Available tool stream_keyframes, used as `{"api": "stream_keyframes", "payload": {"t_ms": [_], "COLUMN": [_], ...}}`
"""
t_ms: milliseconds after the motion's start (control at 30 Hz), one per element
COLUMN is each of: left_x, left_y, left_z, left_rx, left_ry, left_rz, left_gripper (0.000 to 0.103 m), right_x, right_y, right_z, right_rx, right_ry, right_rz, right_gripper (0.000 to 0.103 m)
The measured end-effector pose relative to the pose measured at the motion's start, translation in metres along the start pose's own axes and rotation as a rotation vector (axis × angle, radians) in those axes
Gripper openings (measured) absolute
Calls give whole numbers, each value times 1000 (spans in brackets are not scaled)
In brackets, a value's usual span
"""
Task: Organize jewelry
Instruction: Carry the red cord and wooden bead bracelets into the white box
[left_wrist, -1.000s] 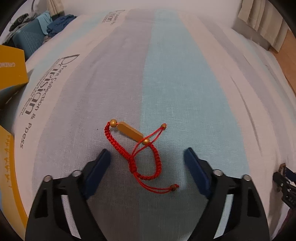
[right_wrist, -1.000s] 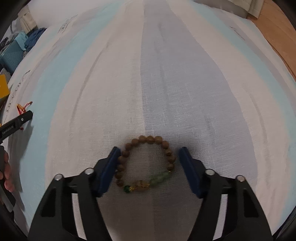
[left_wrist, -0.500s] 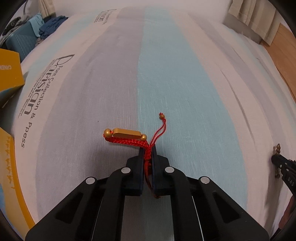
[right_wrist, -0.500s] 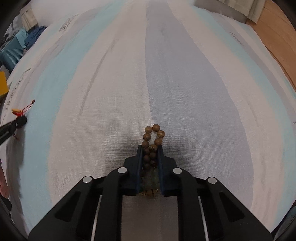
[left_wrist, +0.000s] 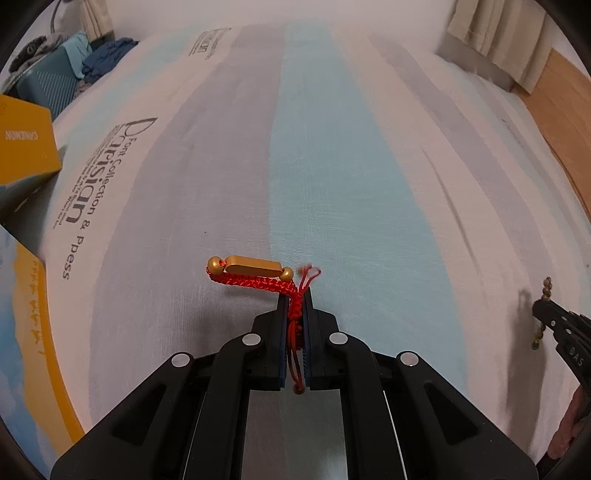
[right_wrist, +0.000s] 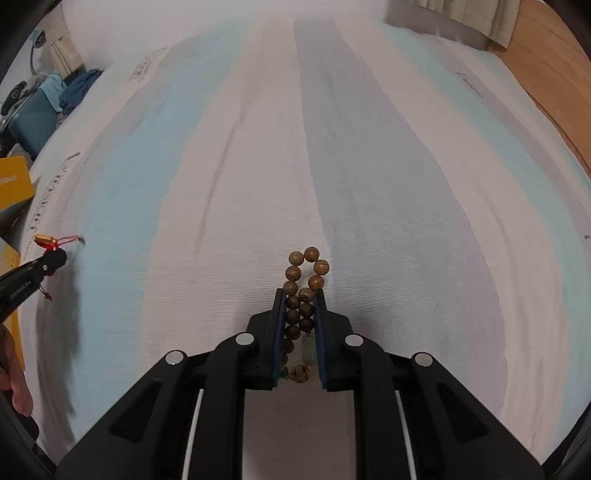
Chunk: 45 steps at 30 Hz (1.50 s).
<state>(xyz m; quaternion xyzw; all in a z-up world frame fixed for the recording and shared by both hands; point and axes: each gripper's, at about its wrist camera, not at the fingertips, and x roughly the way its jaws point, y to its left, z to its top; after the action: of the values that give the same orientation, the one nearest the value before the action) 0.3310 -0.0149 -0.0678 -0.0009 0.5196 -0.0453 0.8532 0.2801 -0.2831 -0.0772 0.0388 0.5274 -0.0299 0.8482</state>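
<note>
My left gripper (left_wrist: 295, 299) is shut on a red braided cord bracelet (left_wrist: 258, 281) with a gold bar and two gold beads; the bar sticks out to the left of the fingertips, above the striped bedsheet (left_wrist: 332, 166). My right gripper (right_wrist: 300, 295) is shut on a brown wooden bead bracelet (right_wrist: 306, 273) with green beads near its back; a loop of beads pokes out past the fingertips. Each gripper shows at the edge of the other's view: the left gripper (right_wrist: 55, 258) with the red bracelet (right_wrist: 48, 240), the right gripper (left_wrist: 543, 306) with the beads (left_wrist: 546, 286).
A yellow box (left_wrist: 26, 144) stands at the left edge of the bed, with another yellow-edged box (left_wrist: 33, 332) nearer. A teal suitcase (left_wrist: 48, 88) and blue clothes (left_wrist: 107, 62) lie at the far left. Curtains (left_wrist: 498, 33) and wooden floor (left_wrist: 561, 110) are on the right.
Both grippers closed on their bracelets between one second and half a second ago. Since then both have lifted the bracelets a little off the sheet.
</note>
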Motion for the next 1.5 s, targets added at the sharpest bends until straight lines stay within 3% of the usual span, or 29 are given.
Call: {"api": "stream_keyframes", "payload": {"t_ms": [700, 1167, 1500], "left_x": [-78, -125, -164], "left_y": [-15, 38, 90], "left_z": [-17, -32, -42], "left_rx": [16, -35, -91], "left_ry": [-60, -97, -141], "left_rz": [-2, 38, 73], "left_gripper": [5, 5, 5], "right_x": [-66, -96, -116], "right_y": [30, 94, 165], "right_z": [2, 6, 5], "right_rx": [-20, -84, -154], "right_ry": [-76, -123, -150], "right_rz": [14, 60, 112], "right_gripper": [14, 14, 14]}}
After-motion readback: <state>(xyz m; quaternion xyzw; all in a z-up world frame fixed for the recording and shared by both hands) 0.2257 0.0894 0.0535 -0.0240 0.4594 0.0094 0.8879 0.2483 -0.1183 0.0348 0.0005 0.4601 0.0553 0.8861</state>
